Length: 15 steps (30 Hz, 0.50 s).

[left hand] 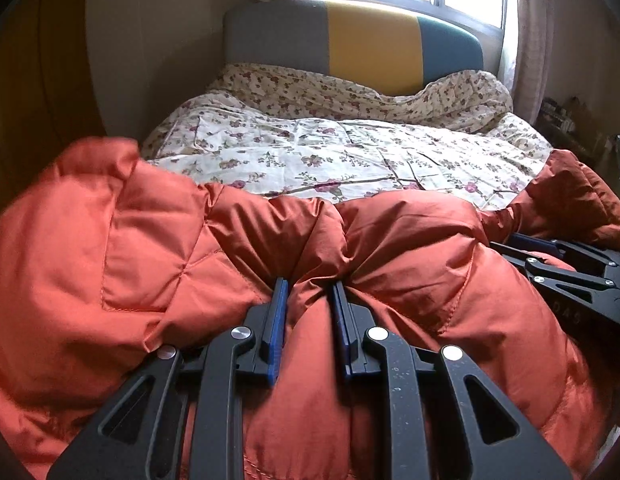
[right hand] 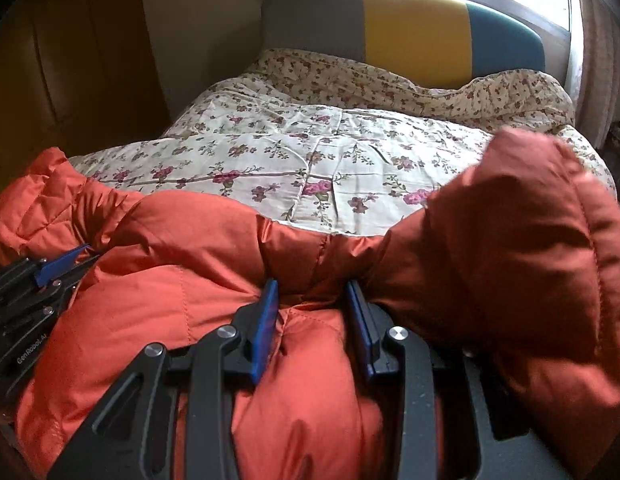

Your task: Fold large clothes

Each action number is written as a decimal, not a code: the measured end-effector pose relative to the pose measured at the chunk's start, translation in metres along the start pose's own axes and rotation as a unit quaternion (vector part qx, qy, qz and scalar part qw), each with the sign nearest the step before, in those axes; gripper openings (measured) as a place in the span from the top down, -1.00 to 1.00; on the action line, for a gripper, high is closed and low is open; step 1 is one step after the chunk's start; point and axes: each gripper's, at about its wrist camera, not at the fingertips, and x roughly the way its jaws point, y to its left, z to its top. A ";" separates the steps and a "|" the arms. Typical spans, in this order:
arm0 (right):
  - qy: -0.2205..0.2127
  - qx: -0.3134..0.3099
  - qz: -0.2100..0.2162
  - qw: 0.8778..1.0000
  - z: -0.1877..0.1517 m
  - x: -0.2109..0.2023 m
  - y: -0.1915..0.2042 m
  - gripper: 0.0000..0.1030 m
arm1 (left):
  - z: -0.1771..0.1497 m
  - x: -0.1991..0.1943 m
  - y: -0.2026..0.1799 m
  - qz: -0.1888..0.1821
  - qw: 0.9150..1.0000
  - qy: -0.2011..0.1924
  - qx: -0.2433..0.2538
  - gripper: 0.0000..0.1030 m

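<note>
Puffy quilted orange down jacket [left hand: 390, 248] on floral cotton bedspread [left hand: 330, 152], left gripper [left hand: 310, 286] and right gripper [right hand: 312, 288] each pinching a bunched fold, 12 o'clock

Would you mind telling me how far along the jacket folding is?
Done: the orange puffer jacket lies bunched on the floral bedspread, no tidy fold visible. In hand: left gripper and right gripper each pinch its padding. Left: essentially the whole fold.

Black left gripper [left hand: 308, 286], blue-padded fingers [left hand: 278, 312], silver screws, matching right gripper [right hand: 312, 289]
</note>
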 end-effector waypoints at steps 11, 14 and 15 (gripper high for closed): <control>-0.073 0.025 -0.051 0.996 0.031 -0.060 -0.052 0.05 | 0.059 -0.042 0.034 0.087 0.994 -0.057 -0.044 -0.31; -0.042 0.055 -0.064 0.996 0.034 -0.041 -0.080 0.09 | 0.069 -0.009 0.050 0.139 0.989 -0.023 -0.031 -0.31; -0.033 0.062 -0.062 0.996 0.033 -0.034 -0.084 0.09 | 0.069 0.003 0.056 0.149 0.988 -0.007 -0.026 -0.31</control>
